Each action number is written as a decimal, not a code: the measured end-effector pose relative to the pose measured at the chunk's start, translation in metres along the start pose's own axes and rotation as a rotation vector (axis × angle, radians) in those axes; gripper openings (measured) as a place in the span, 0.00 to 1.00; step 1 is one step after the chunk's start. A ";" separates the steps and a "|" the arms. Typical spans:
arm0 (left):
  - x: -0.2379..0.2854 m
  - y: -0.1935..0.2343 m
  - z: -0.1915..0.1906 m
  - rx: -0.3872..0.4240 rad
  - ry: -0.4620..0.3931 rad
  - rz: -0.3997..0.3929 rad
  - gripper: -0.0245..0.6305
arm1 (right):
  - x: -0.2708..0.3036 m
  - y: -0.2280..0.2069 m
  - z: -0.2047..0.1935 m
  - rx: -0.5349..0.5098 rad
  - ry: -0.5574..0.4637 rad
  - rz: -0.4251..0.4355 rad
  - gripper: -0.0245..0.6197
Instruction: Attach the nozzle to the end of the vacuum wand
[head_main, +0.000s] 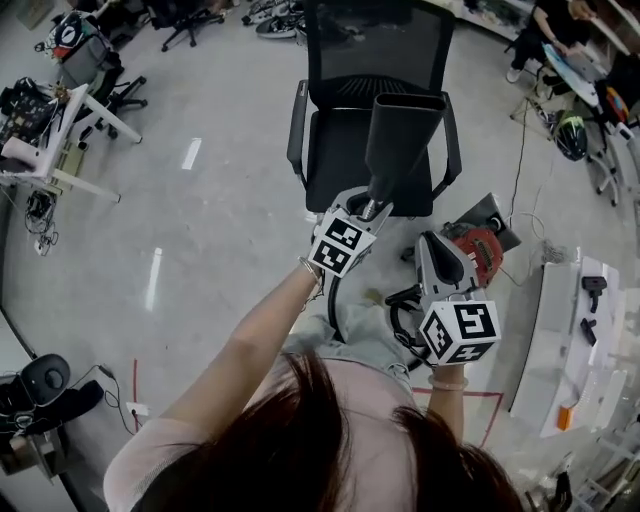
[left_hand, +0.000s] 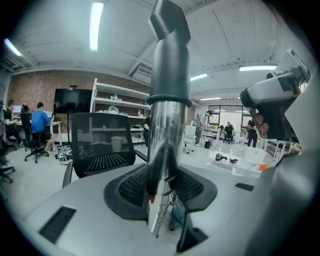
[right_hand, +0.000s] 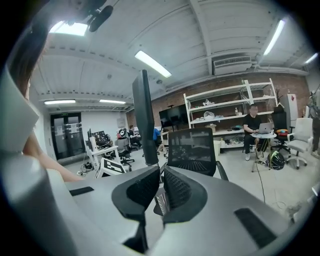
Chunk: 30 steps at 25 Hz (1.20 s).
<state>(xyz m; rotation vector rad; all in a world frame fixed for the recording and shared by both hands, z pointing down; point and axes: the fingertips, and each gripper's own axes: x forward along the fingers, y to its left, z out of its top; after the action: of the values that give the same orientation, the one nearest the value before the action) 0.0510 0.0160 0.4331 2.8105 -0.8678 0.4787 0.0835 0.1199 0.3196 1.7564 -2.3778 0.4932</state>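
Note:
My left gripper (head_main: 371, 207) is shut on a chrome vacuum wand (left_hand: 167, 150), its pads (left_hand: 131, 187) on either side of the tube. A dark grey nozzle (head_main: 402, 138) sits on the wand's upper end and flares wide at its tip. In the left gripper view the nozzle (left_hand: 170, 65) rises above the jaws, its collar around the chrome. My right gripper (head_main: 432, 245) hovers just right of the wand. In the right gripper view, the right gripper (right_hand: 161, 187) has its jaws almost together with nothing between them, and the nozzle (right_hand: 144, 115) stands ahead to the left.
A black mesh office chair (head_main: 370, 90) stands straight ahead. A red and grey vacuum body (head_main: 486, 240) lies on the floor at the right, with a black hose (head_main: 400, 322) near my legs. A white table (head_main: 560, 340) with small tools is farther right. Desks (head_main: 55, 140) stand at the left.

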 end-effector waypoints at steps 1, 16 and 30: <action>-0.004 -0.001 0.000 0.001 -0.002 -0.010 0.27 | -0.003 0.005 0.000 0.011 -0.005 -0.015 0.11; -0.074 -0.011 -0.018 0.023 -0.042 -0.032 0.27 | -0.053 0.069 -0.021 0.110 -0.052 -0.176 0.11; -0.085 -0.009 -0.020 0.006 -0.044 0.014 0.27 | -0.047 0.074 -0.013 0.056 -0.037 -0.118 0.11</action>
<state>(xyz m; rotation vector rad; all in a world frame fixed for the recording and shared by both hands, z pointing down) -0.0147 0.0726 0.4216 2.8322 -0.8969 0.4233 0.0266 0.1863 0.3044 1.9323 -2.2885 0.5203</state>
